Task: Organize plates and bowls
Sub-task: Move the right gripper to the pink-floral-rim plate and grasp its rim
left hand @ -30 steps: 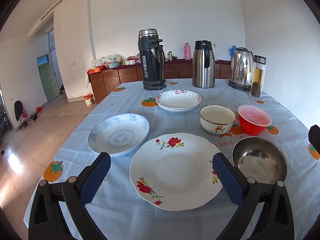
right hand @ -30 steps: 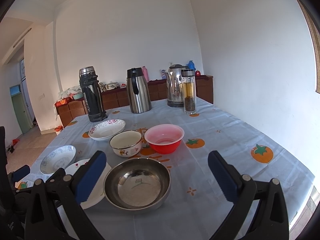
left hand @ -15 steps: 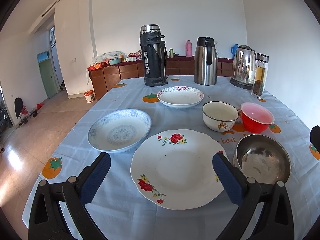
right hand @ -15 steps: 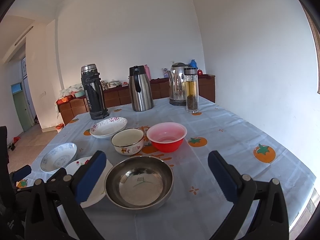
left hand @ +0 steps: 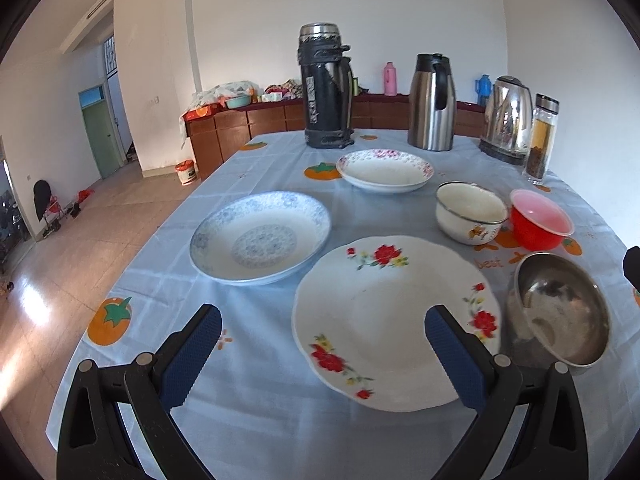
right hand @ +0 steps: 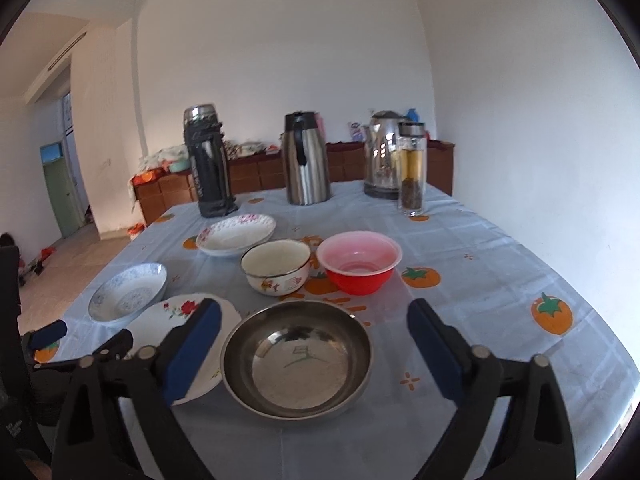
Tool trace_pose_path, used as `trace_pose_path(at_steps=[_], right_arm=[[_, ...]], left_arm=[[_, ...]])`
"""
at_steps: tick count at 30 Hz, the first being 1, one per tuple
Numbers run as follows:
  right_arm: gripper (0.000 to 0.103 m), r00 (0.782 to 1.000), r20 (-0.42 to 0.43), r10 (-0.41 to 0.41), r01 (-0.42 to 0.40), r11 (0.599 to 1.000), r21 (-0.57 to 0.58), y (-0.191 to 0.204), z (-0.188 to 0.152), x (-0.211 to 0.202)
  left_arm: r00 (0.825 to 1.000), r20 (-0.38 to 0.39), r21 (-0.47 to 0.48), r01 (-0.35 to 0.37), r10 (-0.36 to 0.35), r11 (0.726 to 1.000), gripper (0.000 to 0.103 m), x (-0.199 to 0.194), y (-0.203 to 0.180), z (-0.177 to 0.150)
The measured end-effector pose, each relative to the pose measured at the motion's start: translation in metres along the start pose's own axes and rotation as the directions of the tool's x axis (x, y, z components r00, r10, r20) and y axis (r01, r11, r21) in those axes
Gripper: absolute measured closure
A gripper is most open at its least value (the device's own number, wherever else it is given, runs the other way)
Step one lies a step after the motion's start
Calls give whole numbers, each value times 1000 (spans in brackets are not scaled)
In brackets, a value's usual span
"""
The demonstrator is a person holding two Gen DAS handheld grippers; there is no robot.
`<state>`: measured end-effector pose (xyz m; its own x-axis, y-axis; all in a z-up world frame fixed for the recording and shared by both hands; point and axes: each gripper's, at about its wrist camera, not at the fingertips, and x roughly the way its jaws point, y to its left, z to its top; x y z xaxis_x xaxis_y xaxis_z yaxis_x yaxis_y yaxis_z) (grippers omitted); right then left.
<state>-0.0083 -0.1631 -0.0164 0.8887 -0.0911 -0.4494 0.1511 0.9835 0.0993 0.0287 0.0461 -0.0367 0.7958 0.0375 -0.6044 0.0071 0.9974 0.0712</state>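
1. Left tool (left hand: 322, 344): spread wide, nothing between the blue pads; hovering over the near-left edge of the rose-patterned plate (left hand: 396, 320), not touching it.
2. Right tool (right hand: 314, 344): wide apart yet just been narrowing, gripping nothing; framing the steel bowl (right hand: 296, 358) that sits below, pads clear of its rim.
3. Rose-patterned plate: flat on the desk (left hand: 256, 400) under a pale blue cloth with orange fruit prints, just left of the steel bowl.
4. Blue-patterned plate (left hand: 260, 236): beyond and left of the rose plate, rims nearly meeting.
5. Pink-flecked plate (left hand: 384, 170): farther back, in front of the black flask (left hand: 326, 88).
6. Cream enamel bowl (right hand: 276, 266) and red bowl (right hand: 358, 260): side by side behind the steel bowl, very close together.
7. Back row: steel carafe (right hand: 306, 160), electric kettle (right hand: 384, 156), glass tea bottle (right hand: 412, 168), all upright.
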Motion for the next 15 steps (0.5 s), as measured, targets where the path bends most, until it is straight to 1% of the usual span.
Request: trace_pose_path(at_steps=[3,5,7,9,11,12,13,15], right_arm=[[25,997,-67,43,-45,999,-30,6,1,18],[39,990,-121,70,-77,995,-56,14,1,32],[45,980,-170,100,-114,991,-73,20,1,45],[48,969,-210,133,-155,984,-89,26,1,58],[56,955,-250,157,-185,978,-93,29,3,69],[58,948,-268,171,-201,976,-86,30,4,74],[60,943,-281,177,-207,975,-81,31,5,79],[60,939,-291,183,-212,975,-72,33,6,85]], left_arm=[[1000,-17,-11,-21,20,1000,1,7,9,-1],[999,-35,-19,-21,21,1000,1,12,13,0],[998,-51,-19,-22,21,1000,1,16,13,-1],[997,-70,-15,-23,22,1000,1,22,12,-1],[997,-80,-17,-25,23,1000,1,26,12,-1],[996,-84,-21,-25,24,999,1,28,12,-1],[996,-87,-23,-22,20,999,1,28,13,-1],[995,-96,-20,-17,15,1000,1,30,13,2]])
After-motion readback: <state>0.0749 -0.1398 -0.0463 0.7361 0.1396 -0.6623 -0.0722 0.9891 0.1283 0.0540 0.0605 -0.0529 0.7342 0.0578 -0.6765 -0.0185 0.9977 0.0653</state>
